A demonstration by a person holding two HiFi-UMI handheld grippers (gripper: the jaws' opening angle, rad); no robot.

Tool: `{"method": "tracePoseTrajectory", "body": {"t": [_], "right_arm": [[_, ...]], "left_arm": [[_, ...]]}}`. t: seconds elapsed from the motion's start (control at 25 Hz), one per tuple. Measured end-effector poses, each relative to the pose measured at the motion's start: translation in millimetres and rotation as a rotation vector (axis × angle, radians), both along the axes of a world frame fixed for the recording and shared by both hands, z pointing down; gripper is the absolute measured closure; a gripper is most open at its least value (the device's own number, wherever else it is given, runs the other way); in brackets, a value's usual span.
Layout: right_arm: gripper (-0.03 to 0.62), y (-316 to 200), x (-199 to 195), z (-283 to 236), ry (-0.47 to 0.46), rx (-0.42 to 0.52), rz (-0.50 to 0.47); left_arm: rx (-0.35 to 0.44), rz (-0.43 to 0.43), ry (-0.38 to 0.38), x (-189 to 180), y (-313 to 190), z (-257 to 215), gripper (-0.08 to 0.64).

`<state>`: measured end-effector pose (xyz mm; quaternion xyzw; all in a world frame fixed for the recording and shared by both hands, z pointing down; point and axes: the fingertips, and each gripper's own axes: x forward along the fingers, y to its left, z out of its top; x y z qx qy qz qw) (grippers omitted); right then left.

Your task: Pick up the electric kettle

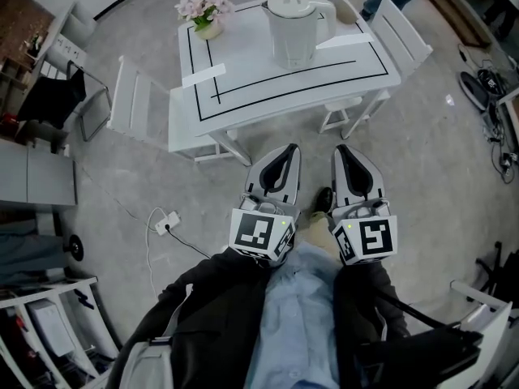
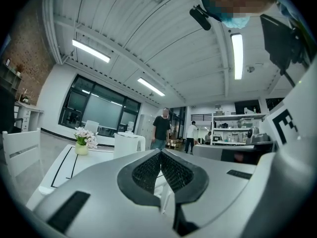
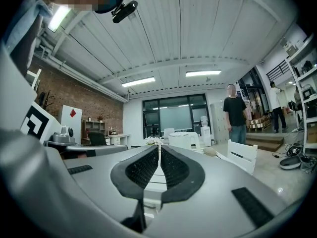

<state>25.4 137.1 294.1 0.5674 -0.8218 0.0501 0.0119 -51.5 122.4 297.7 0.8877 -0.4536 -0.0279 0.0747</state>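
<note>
Head view, steeply down: a person in a dark jacket (image 1: pixel 211 314) over a pale blue shirt holds two grey grippers out level, side by side. The left gripper (image 1: pixel 289 148) is at 11 o'clock of the chest and the right gripper (image 1: pixel 344 148) at 1 o'clock. Each has a marker cube at its near end.

Both claws are closed, pads together, w/ nothing btwn them. The left gripper (image 2: pixel 160 151) shows ribbed black pads meeting at the tip in its own view, and the right gripper (image 3: pixel 159 146) shows the same.

The white electric kettle (image 1: pixel 293 31) stands upright on a white table (image 1: pixel 268 83), at 12 o'clock from the grippers and well apart from both. Its lid is on and its handle faces 3 o'clock. Black lines mark the tabletop. A vase of pink flowers (image 1: pixel 206 13) sits at 10 o'clock of the kettle, near the table corner.

In the left gripper view the electric kettle (image 2: pixel 128 144) rises just above the closed tips, w/ the vase of pink flowers (image 2: pixel 82 142) at its 9 o'clock. In the right gripper view the electric kettle (image 3: pixel 182 139) is small, at 1 o'clock of the tips.

White chairs stand at the table's 9 o'clock (image 1: pixel 134 104) and 3 o'clock (image 1: pixel 403 39). A standing person (image 3: pixel 235 114) in a black tee and jeans is beyond the table. A white power strip (image 1: pixel 168 221) lies on the grey floor at 9 o'clock of the left gripper.
</note>
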Motion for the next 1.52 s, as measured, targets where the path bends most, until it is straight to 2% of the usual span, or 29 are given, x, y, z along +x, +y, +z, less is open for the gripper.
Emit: {"method": "tracePoseTrajectory", "body": {"t": [0.4, 0.76, 1.16, 1.52], "right_arm": [[0.574, -93, 51, 17, -0.005, -0.016, -0.043], [0.574, -187, 79, 26, -0.026, -0.042, -0.163], [0.574, -240, 75, 7, -0.022, 0.007, -0.271], [0.574, -270, 57, 4, 0.010, 0.037, -0.293]], "left_arm": [[-0.056, -0.071, -0.040, 43, -83, 22, 0.554], [-0.070, -0.197, -0.056, 72, -164, 23, 0.554], [-0.020, -0.313, -0.058, 67, -210, 2, 0.554], [0.002, -0.367, -0.020, 41, -234, 2, 0.554]]}}
